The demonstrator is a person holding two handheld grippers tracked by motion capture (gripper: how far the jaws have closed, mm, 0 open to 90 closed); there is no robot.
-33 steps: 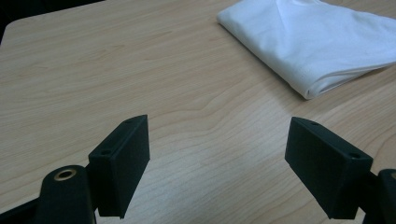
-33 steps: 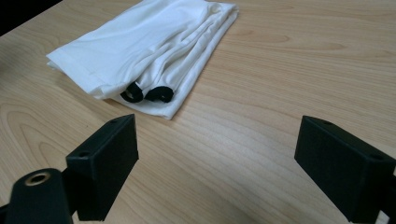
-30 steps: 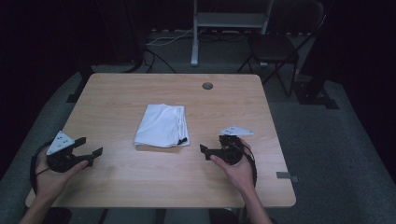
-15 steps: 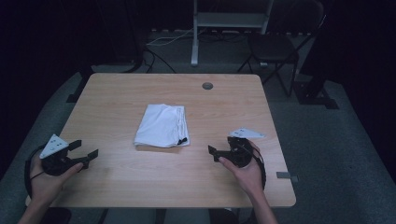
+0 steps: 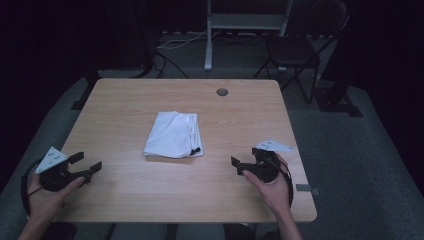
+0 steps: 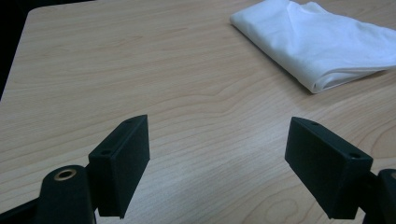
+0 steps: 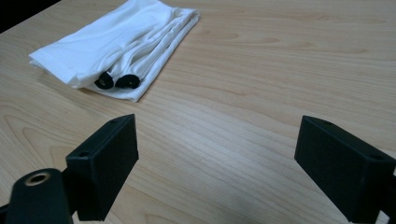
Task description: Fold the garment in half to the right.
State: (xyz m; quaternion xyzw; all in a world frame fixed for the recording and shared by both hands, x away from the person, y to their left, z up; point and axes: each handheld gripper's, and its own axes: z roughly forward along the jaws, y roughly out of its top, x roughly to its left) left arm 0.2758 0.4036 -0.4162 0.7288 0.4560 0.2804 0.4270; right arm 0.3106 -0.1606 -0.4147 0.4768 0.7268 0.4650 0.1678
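A folded white cloth lies flat near the centre of the wooden table. It touches neither gripper. In the right gripper view, two small black rounded ends protrude from the folded layers at the cloth's near edge; the view does not show clearly what they belong to.

The left gripper sits at about 8 o'clock from the cloth, close to the table's near left corner, well apart from the cloth. A hand holds it from behind. Its jaws stand wide apart with nothing between them. In the left gripper view, bare wood lies between the jaws and the cloth appears at about 1 o'clock.

The right gripper sits at about 4 o'clock from the cloth, near the table's right edge. The right hand holds it. Its jaws are also spread wide and hold nothing. In the right gripper view, the cloth appears at about 11 o'clock.

A round dark grommet sits at 12 o'clock on the table, beyond the cloth. A dark chair stands on the floor past the far edge.
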